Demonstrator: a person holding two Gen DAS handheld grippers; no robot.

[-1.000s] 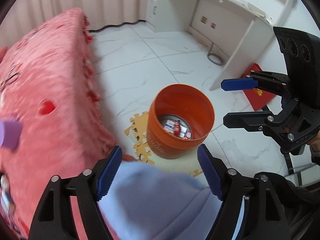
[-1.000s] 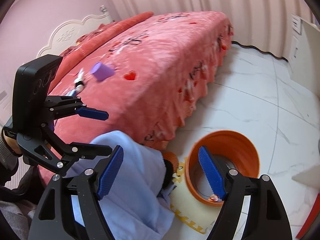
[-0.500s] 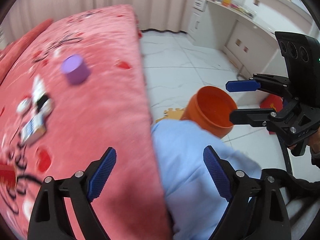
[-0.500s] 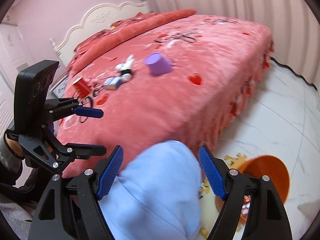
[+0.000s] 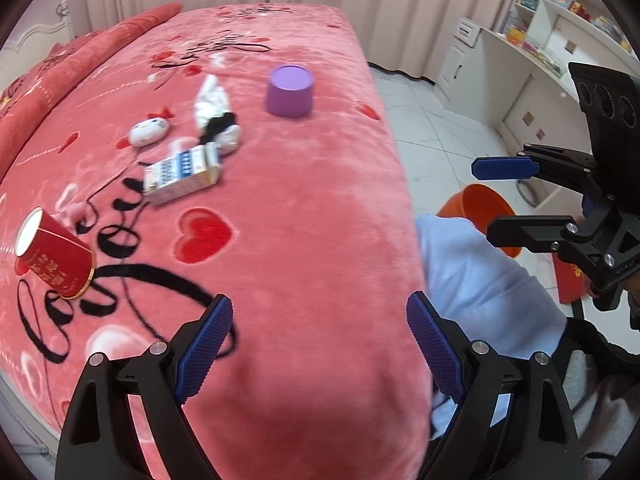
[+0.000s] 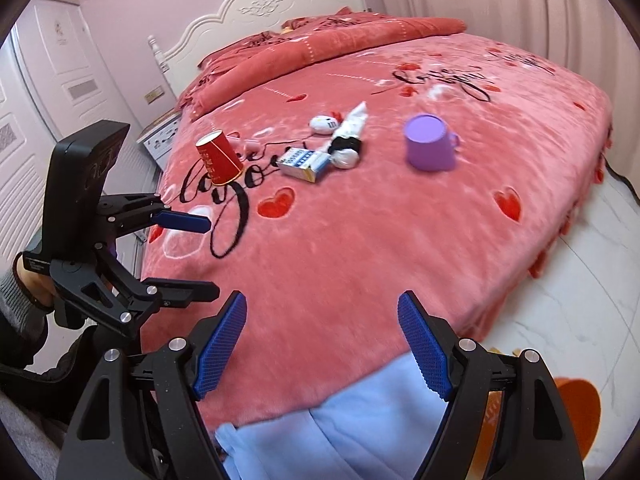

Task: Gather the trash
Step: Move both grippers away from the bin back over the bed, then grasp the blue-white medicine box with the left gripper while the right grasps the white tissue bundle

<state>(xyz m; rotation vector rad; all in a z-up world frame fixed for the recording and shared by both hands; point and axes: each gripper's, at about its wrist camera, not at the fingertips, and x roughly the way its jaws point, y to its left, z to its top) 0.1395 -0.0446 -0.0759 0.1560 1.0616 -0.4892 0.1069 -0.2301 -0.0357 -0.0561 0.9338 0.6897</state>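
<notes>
Beside the bed (image 5: 320, 240), orange bin (image 5: 480, 204) half hidden, left claw (image 5: 320, 344) and right claw (image 6: 320, 344) apart, empty.

Red paper cup (image 5: 54, 256), milk carton (image 5: 182, 174), purple cup (image 5: 290, 90) on pink bedspread (image 5: 320, 220), left gripper (image 5: 320, 344) empty, spread wide

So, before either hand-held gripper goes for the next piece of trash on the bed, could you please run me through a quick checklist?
1. Left hand-held gripper empty, jaws wide: ok.
2. Right hand-held gripper empty, jaws wide: ok.
3. Trash in view on the bed: red paper cup on its side, milk carton lying flat: ok.
4. Path to the carton clear of the purple mug: ok, they sit apart.
5. Orange bin on the floor beside the bed, within view: ok, partly hidden.
6. Whether the white and black bundle and plush toy count as trash: cannot tell.
</notes>
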